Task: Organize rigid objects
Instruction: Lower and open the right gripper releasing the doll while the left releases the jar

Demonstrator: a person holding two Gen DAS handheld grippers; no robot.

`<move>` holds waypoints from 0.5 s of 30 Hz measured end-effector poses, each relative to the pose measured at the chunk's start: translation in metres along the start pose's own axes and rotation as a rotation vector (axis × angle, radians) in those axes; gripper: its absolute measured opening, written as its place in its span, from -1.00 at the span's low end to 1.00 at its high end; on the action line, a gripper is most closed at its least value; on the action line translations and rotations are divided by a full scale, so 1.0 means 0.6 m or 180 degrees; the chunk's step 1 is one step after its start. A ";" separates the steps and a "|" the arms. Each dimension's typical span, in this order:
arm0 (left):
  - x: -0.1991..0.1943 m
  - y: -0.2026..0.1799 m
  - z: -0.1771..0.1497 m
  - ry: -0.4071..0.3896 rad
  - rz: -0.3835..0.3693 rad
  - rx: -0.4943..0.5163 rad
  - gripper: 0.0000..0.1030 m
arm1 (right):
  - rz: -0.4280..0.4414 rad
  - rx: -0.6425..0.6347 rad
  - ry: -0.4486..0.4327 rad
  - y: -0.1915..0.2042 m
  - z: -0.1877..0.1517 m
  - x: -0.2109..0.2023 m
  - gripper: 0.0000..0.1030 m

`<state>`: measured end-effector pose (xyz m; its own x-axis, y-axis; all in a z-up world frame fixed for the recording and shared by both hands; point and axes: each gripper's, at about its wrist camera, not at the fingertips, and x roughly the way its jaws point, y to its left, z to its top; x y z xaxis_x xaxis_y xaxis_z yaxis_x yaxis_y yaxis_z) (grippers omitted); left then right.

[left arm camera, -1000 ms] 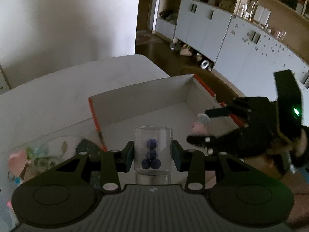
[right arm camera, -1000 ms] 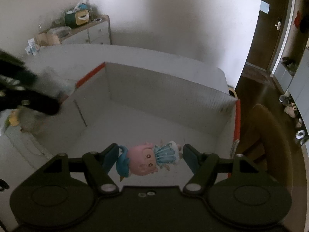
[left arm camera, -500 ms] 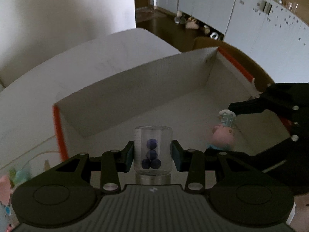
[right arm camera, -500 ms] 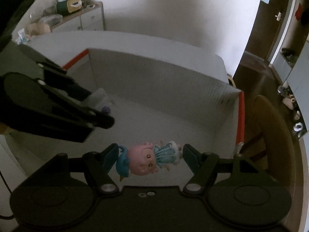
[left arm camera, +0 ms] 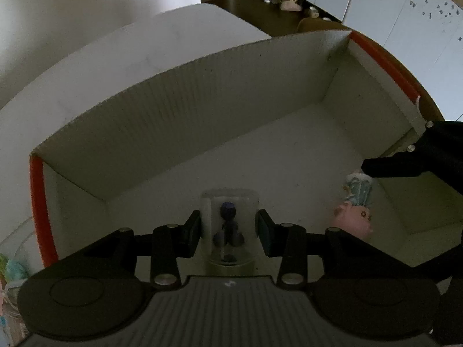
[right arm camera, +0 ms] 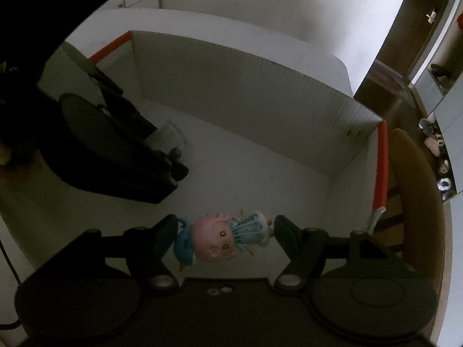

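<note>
A clear jar (left arm camera: 228,228) with dark blue balls inside stands upright between the pads of my left gripper (left arm camera: 228,232), which is shut on it. It hangs low inside the white cardboard box (left arm camera: 173,110) with orange edges. In the right wrist view the jar (right arm camera: 167,137) shows at the box's left side. My right gripper (right arm camera: 225,234) is shut on a pink-haired doll (right arm camera: 220,240) in a teal dress. The doll lies sideways just above the box floor (right arm camera: 246,173). The left wrist view shows the doll (left arm camera: 353,217) to the jar's right.
The box sits on a white table (left arm camera: 144,46). A wooden chair (right arm camera: 413,188) stands past the box's right orange edge. Small pastel toys (left arm camera: 11,269) lie outside the box at its left. Cabinets and shoes are far off on the floor.
My left gripper has carried the jar over the box's left wall and down inside. The right gripper has sunk a little with the doll. Both grips are unchanged.
</note>
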<state>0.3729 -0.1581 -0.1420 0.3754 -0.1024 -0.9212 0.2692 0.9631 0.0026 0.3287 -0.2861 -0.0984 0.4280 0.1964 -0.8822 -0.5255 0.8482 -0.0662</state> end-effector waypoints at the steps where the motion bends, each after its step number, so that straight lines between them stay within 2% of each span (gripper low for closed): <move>1: 0.002 -0.004 0.001 0.0018 -0.0004 0.0013 -0.22 | -0.0003 -0.0008 0.0022 0.001 0.000 0.001 0.41; 10: 0.013 0.003 -0.001 0.0165 -0.0039 0.0034 -0.22 | 0.0065 0.0043 0.0025 0.000 -0.006 -0.003 0.41; 13: 0.009 0.000 0.000 0.0144 -0.0008 0.0050 -0.21 | 0.0080 0.0041 -0.0007 0.000 -0.009 -0.009 0.48; 15: 0.003 -0.005 -0.002 0.0108 0.0016 0.0074 -0.08 | 0.0074 0.0046 -0.0044 -0.004 -0.011 -0.015 0.52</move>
<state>0.3716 -0.1609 -0.1441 0.3467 -0.0889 -0.9338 0.2881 0.9575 0.0158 0.3213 -0.2930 -0.0931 0.4259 0.2228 -0.8769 -0.5248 0.8503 -0.0388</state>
